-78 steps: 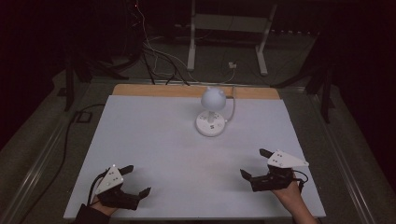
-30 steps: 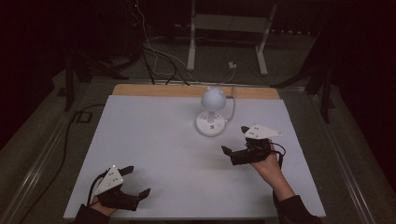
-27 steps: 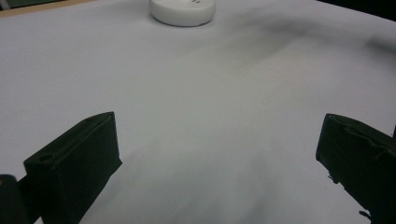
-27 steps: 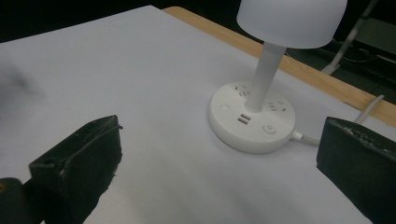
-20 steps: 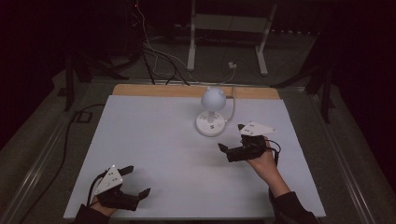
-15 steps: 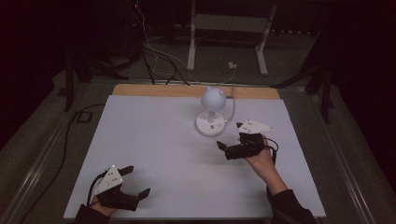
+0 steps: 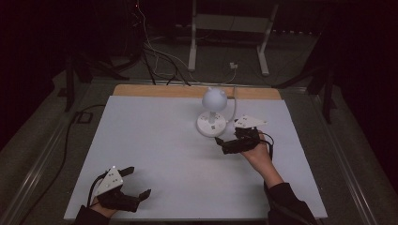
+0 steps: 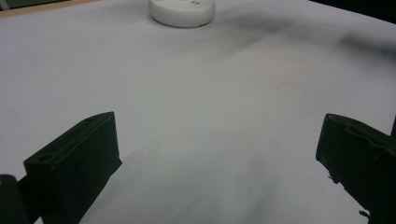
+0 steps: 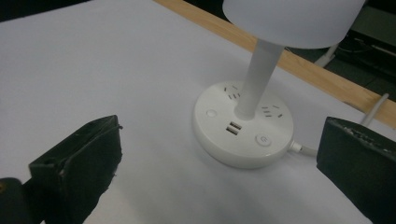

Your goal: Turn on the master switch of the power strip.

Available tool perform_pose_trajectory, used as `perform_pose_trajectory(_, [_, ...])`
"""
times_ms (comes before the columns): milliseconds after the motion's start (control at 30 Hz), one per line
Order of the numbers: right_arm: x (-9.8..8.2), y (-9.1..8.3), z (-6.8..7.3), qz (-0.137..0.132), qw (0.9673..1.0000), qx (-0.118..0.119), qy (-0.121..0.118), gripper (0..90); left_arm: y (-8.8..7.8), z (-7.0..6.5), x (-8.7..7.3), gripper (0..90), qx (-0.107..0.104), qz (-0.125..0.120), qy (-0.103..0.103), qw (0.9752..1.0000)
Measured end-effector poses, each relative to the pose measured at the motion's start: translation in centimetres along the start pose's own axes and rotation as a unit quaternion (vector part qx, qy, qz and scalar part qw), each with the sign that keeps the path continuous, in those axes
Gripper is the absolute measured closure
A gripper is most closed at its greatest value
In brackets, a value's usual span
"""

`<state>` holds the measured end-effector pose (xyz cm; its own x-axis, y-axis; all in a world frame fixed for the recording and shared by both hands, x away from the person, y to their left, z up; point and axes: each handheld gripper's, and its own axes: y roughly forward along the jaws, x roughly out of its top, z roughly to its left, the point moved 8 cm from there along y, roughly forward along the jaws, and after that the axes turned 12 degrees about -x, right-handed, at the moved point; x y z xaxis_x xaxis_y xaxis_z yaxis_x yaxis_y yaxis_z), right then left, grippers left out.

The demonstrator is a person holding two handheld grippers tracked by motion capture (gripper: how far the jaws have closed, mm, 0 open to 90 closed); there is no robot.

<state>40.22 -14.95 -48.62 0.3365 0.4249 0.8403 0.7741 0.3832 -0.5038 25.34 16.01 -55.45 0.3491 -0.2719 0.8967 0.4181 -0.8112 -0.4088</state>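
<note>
A small white lamp [image 7: 213, 100] with a round head stands on a round white base [image 7: 210, 125] [image 9: 243, 131] toward the back of the white table [image 7: 159, 154]. The base carries sockets, USB ports and two buttons [image 9: 262, 139]. My right gripper [image 7: 224, 137] [image 9: 219, 172] hovers just right of the base, open, jaws facing it with nothing between them. My left gripper [image 7: 136, 183] [image 8: 219, 168] rests at the front left corner, open and empty. The lamp base [image 8: 182, 10] lies far ahead of it.
A white cable [image 7: 233, 101] runs from the base over the table's wooden back edge [image 7: 159, 90]. Behind the table are a metal stand [image 7: 227, 23] and loose cables on the dark floor. The surroundings are dim.
My right gripper has travelled from the front right of the table forward and left, up beside the lamp base. The left gripper has stayed put.
</note>
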Motion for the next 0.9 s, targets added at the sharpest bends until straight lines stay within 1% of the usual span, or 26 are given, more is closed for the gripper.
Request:
perform_pose_trajectory(33, [-0.1, 0.5, -0.1, 0.004, 1.0000, -0.002, -0.002, 0.0, 0.0, 0.0, 0.0, 0.1, -0.001, 0.000, 0.000, 1.0000])
perform_pose_trajectory(233, [-0.3, 1.4, -0.4, 0.014, 0.9999, -0.003, -0.001, 0.0, 0.0, 0.0, 0.0, 0.1, 0.000, 0.000, 0.001, 1.0000])
perform_pose_trajectory(400, [-0.5, 2.3, -0.5, 0.013, 0.9999, -0.006, -0.006, 0.0, 0.0, -0.1, 0.0, 0.1, -0.004, -0.001, -0.002, 1.0000])
perform_pose_trajectory(467, [-0.7, 3.0, -0.6, 0.017, 0.9998, -0.007, -0.009, 0.0, 0.0, -0.1, 0.0, 0.1, -0.003, -0.001, -0.001, 1.0000])
perform_pose_trajectory(633, [-0.8, 3.6, -0.7, 0.016, 0.9998, -0.009, -0.010, 0.0, 0.0, -0.1, 0.0, 0.1, -0.003, -0.001, -0.001, 1.0000])
perform_pose_trajectory(733, [-1.2, 4.1, -0.6, 0.021, 0.9997, -0.006, -0.012, 0.0, 0.0, 0.0, 0.0, 0.1, -0.003, -0.001, -0.001, 1.0000])
perform_pose_trajectory(767, [-1.3, 4.4, -0.7, 0.022, 0.9997, -0.006, -0.011, 3.8, 0.0, 0.0, 0.0, 0.1, -0.002, -0.001, -0.001, 1.0000])
perform_pose_trajectory(900, [-1.7, 4.8, -0.7, 0.024, 0.9997, -0.008, -0.007, 4.8, 0.0, 0.0, 0.0, 0.1, -0.002, -0.001, -0.002, 1.0000])
